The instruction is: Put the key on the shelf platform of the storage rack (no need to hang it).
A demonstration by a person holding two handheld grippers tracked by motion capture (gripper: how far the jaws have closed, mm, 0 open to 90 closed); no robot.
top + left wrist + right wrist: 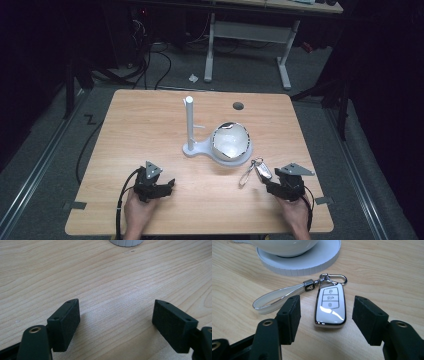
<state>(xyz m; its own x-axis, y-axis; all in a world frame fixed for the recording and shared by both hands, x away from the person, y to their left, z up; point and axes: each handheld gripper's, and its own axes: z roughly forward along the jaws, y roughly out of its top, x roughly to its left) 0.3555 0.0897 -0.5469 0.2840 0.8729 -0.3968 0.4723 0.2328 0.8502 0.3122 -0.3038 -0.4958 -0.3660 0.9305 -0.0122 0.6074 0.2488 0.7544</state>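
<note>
A white car key fob is seen lying flat on the wooden table, toward its near right corner, just in front of the round base of a white stand that carries a white bowl. A pale loop strap and a metal clip are attached to the fob. The right gripper is held with jaws wide apart on either side of the fob — nothing is gripped. The left gripper is held near the table's front edge, jaws spread wide over bare wood — nothing between them.
</note>
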